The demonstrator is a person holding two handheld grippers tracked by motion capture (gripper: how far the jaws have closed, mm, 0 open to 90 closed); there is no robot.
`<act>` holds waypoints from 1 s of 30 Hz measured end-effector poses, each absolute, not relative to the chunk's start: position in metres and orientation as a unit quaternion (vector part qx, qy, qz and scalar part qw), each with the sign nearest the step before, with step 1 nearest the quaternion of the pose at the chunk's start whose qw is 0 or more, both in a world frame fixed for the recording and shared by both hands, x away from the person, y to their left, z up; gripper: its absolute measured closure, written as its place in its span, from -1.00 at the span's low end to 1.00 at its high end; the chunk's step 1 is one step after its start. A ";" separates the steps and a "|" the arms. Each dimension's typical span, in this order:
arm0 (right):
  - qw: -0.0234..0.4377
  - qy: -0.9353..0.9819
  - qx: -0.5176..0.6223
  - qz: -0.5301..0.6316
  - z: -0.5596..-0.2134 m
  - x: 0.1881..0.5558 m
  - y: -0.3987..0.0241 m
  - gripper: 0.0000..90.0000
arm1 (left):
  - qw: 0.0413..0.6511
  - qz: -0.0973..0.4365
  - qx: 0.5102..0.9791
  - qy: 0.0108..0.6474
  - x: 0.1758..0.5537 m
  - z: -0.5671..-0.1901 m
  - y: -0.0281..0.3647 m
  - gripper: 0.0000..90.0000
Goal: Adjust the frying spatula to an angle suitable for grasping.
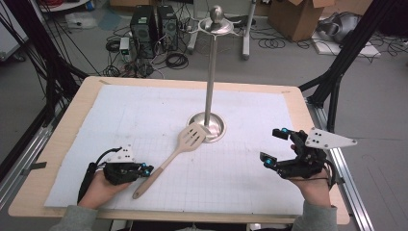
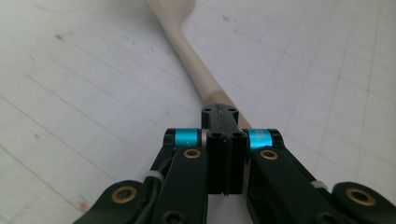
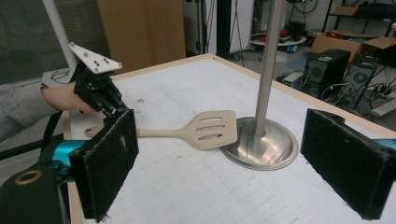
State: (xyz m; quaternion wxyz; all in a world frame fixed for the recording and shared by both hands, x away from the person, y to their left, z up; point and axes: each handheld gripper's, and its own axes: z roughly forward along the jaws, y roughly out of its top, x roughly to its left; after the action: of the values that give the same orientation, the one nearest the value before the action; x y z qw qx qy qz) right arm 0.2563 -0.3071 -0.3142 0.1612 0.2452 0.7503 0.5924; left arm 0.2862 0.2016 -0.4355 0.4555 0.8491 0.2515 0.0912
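Spatula count is one, grippers two, stand one; we log them from left to right. At far left in the high view the left gripper [image 1: 145, 169] lies low on the white gridded mat [image 1: 144, 110], a hand behind it, its jaws shut against each other with nothing between them. Its tips sit just beside the lower handle of the wooden slotted spatula [image 1: 169, 159]; we cannot tell whether they touch.

The spatula lies flat on the mat, long axis on a diagonal: handle end toward the near left, slotted blade toward the far right. We count three slots in the blade in the right gripper view [image 3: 212, 129].

Next along, the blade tip rests at or on the rim of the round base of the steel stand [image 1: 210, 86], a single upright pole with a knob on top.

At right, the right gripper [image 1: 273, 147] is held in the other hand, jaws wide apart and holding nothing, well apart from the spatula.

View differences: the left gripper view gives the closed jaws over the bare handle [image 2: 198, 74], blade out of focus at the top edge. The right gripper view looks level across the table, showing the blade overlapping the stand's base and the left gripper [image 3: 112, 108] at the handle's far end. The high view alone shows the stand's top.
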 end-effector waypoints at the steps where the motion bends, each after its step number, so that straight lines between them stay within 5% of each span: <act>1: 0.158 0.751 0.248 0.591 -0.315 0.256 -0.307 -0.77 | 0.458 0.100 0.846 0.255 0.287 -0.433 0.201 0.99; 14: 0.163 0.755 0.260 0.580 -0.321 0.251 -0.312 -0.77 | 0.483 0.148 0.816 0.282 0.312 -0.430 0.186 0.99; 30: 0.165 0.748 0.268 0.584 -0.321 0.244 -0.321 -0.77 | 0.454 0.124 0.849 0.240 0.323 -0.437 0.134 0.99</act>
State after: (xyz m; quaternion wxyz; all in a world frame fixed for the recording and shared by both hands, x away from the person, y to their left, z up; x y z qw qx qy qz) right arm 0.2443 -0.3208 -0.3205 0.1651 0.2678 0.7485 0.5838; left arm 0.3230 0.1339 -0.4365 0.4537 0.8493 0.2401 0.1238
